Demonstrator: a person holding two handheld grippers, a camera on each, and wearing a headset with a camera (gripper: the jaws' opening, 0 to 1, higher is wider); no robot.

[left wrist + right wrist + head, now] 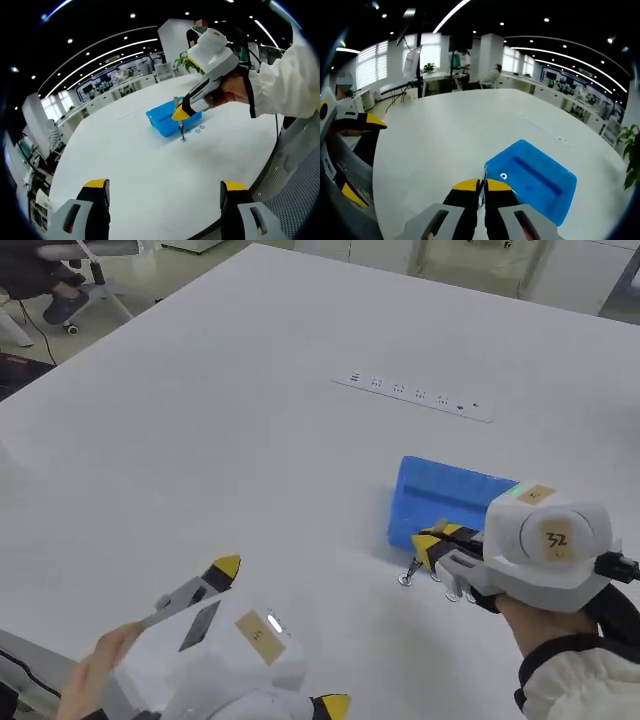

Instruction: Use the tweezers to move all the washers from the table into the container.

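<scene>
Currently the right gripper (482,186) has its jaws clenched on the tweezers (181,131), which pass through the narrow slit between the yellow tips. In the left gripper view the tweezers point down, with their tip at or just above the table (250,420); contact cannot be confirmed. One washer (183,140) lies at the tip. Further washers (199,130) lie on the table at 2 o'clock of the tip, just beside the blue container (540,187). In the head view the container stands at 12 o'clock of the right gripper's jaws, close to them. In the right gripper view a small pale ring (503,176) shows against the container's near corner; whether it lies inside cannot be told. The left gripper (164,186) has its jaws released and spread wide. In the head view it is held at 8 o'clock of the container, well apart from it.
</scene>
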